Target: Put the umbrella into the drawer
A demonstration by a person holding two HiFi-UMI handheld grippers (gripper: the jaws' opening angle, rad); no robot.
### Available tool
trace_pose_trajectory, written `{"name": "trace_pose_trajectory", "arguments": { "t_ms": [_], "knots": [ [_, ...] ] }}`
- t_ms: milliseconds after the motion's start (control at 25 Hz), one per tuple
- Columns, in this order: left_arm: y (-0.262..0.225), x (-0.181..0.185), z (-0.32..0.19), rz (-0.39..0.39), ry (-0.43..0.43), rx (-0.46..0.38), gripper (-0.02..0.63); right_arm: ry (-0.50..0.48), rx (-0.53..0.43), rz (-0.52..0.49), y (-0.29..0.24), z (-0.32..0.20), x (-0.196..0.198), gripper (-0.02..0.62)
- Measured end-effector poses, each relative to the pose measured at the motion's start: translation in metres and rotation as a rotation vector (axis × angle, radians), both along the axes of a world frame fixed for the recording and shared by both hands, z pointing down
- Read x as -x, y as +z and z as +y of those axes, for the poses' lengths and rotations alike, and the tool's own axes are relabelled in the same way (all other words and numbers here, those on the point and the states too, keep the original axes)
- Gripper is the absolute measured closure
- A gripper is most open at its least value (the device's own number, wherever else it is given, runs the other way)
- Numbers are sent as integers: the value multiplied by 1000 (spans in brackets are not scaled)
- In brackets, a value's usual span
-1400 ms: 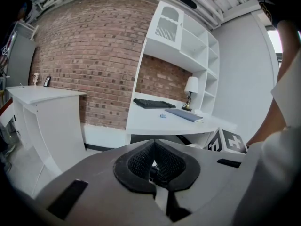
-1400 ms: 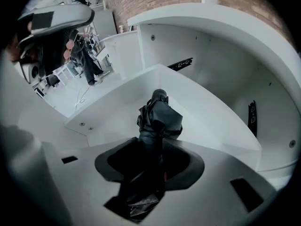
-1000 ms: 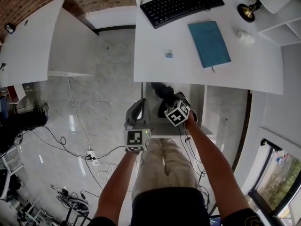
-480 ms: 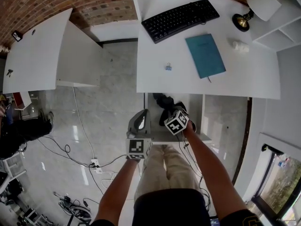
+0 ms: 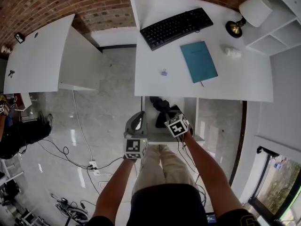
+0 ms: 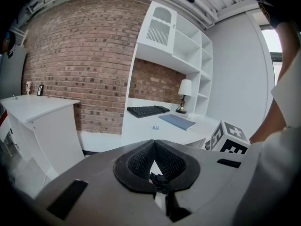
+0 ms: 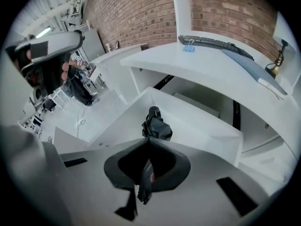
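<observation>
Right gripper view: fingers of the right gripper (image 7: 149,139) are pressed together with nothing clamped between them.
Left gripper view: fingers of the left gripper (image 6: 154,141) are also together and empty, pointing across the room toward the worktop (image 5: 235,81).
Umbrella (image 7: 156,126): black and folded, it lies in the open drawer (image 7: 207,126), just beyond the right fingertips and apart from them.
Drawer: white, pulled out from under the worktop. The umbrella rests toward the end nearest the worktop edge.
Grippers: the person holds them side by side, the right one over the drawer and the left one by the drawer's left side.
Worktop: it carries a black keyboard (image 5: 176,27), a teal notebook (image 5: 198,61), a small blue binder clip (image 5: 163,72) and a lamp (image 5: 249,13) with a white shade at the far right.
Surroundings: a second white desk (image 5: 33,55) stands at left, with a brick wall (image 5: 70,4) behind and cables (image 5: 89,164) trailing over the glossy floor (image 5: 108,107).
</observation>
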State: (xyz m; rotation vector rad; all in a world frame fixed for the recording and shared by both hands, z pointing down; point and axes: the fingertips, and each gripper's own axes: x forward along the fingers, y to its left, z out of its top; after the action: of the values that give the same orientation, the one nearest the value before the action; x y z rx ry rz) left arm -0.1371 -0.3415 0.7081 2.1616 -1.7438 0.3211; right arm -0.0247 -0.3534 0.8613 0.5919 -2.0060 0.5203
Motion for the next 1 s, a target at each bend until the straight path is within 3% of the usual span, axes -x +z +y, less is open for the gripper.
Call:
{"name": "trace_pose_trajectory", "arguments": {
  "t_ms": [320, 640, 1000],
  "knots": [
    [-33, -12, -1, -21, 54, 12, 589, 126, -58, -148, -79, -6, -3, 594],
    [-85, -13, 8, -5, 61, -16, 589, 244, -156, -253, -175, 6, -43, 594],
    [-173, -10, 1, -44, 72, -117, 589, 350, -376, -327, -297, -7, -94, 594]
  ]
}}
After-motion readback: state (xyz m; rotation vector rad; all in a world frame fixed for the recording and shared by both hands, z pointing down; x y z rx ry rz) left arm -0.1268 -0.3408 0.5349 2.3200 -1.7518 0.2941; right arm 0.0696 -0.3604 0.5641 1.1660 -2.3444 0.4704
